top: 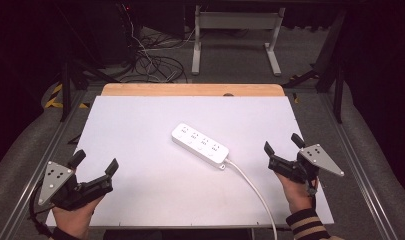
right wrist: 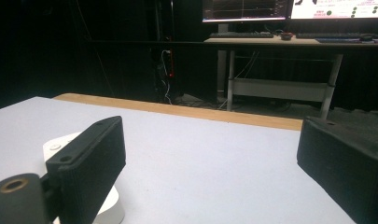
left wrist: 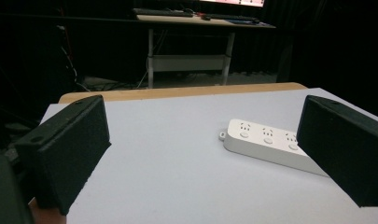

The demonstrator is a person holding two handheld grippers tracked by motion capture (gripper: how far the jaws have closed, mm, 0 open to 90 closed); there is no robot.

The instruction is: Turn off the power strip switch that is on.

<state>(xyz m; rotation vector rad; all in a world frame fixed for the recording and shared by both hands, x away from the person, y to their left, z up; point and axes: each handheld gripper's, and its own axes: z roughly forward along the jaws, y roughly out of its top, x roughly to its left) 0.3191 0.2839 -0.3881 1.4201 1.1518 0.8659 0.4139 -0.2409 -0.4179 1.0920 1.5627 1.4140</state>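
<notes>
A white power strip (top: 200, 145) lies slantwise in the middle of the white table (top: 140, 125), its white cable (top: 252, 187) running off the near edge. My left gripper (top: 94, 163) rests at the near left corner, open, with nothing between its jaws; the strip (left wrist: 266, 145) lies ahead of it to the right, partly behind the right jaw. My right gripper (top: 283, 145) is held at the near right, open and empty. In the right gripper view one end of the strip (right wrist: 60, 144) peeks out behind the left jaw.
A wooden strip (top: 190, 90) edges the table's far side. Beyond it on the floor are tangled cables (top: 150, 62) and a white desk frame (top: 235, 30). Monitors and keyboards sit on a far desk (right wrist: 294, 39). Metal rails flank the table.
</notes>
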